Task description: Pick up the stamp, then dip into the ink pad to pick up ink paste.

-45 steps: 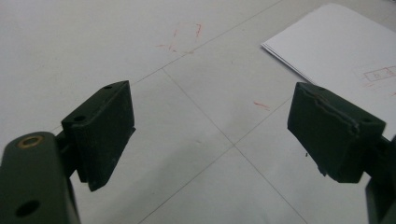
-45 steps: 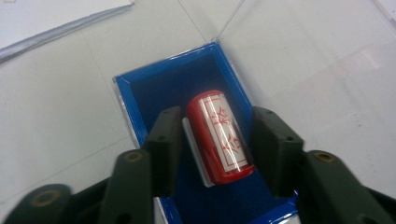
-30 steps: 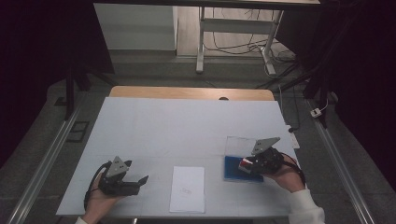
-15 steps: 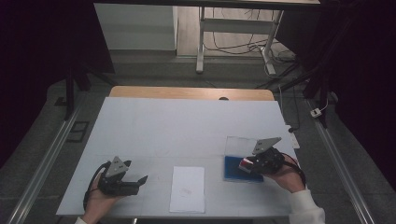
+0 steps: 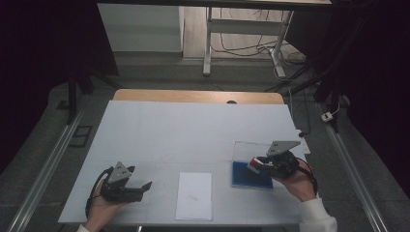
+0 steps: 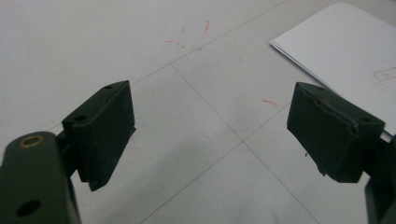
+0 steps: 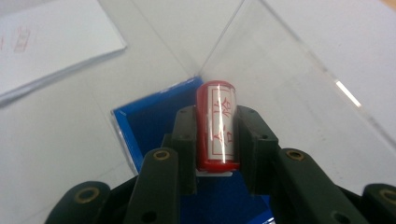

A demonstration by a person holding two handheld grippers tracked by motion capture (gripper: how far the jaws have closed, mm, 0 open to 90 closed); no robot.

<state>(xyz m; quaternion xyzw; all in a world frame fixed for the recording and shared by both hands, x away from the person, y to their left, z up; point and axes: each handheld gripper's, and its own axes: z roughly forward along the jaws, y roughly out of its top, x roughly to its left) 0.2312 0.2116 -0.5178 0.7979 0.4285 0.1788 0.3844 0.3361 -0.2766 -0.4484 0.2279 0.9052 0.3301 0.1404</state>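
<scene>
Red stamp (image 7: pixel 217 126) with red characters on its white label sits pinched between the right gripper (image 7: pixel 215 140)'s jaws, clenched tight on it, hovering over the blue ink pad (image 5: pixel 250 175) at the table's near right. The pad's clear lid (image 7: pixel 280 70) stands open behind. Left of it, a stack of white paper (image 5: pixel 194 195) lies near-centre. Far left, the left gripper (image 5: pixel 145 185) rests on the table (image 5: pixel 193 130), jaws spread wide, nothing between them.

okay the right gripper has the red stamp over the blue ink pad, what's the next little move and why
Probably carry the red stamp leftward to the sheet of paper. The right gripper is shut on it above the open blue ink pad, the paper lies bare beside the pad, and the left gripper rests open, clear of the route.
</scene>
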